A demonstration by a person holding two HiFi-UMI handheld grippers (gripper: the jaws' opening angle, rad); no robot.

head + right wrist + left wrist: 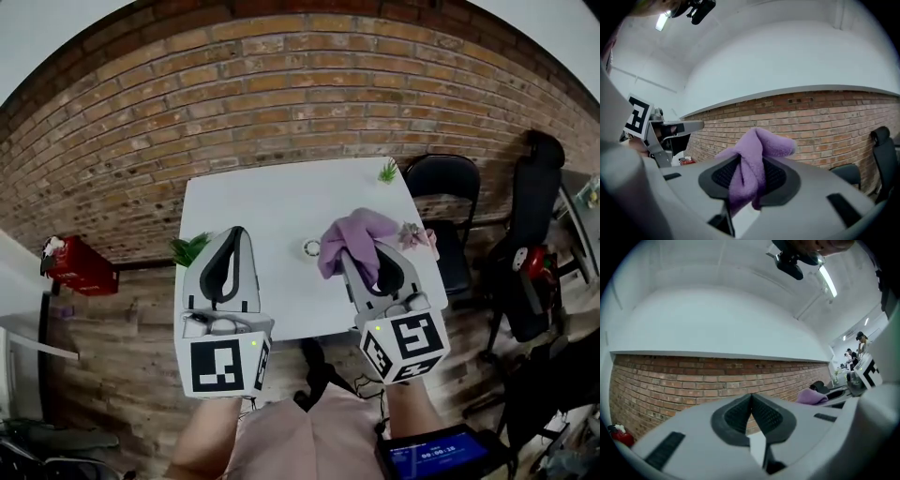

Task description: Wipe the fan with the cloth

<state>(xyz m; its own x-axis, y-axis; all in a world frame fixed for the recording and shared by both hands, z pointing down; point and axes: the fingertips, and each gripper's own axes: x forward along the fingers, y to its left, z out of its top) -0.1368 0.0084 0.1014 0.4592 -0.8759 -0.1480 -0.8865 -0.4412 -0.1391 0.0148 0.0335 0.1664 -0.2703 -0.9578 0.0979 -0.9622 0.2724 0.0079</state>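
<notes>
Rough brick wall [281, 84] behind; right gripper [749, 176] fingers [723, 176] pinch fleecy purple cloth [761, 145], left gripper [751, 416] fingers [736, 416] clenched empty

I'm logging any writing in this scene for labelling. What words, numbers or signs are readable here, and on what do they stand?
Screen at the bottom edge: pale digits, too blurred to read.
Two marker cubes: black-and-white square patterns, no words.
Nothing else carries text that can be read.
</notes>
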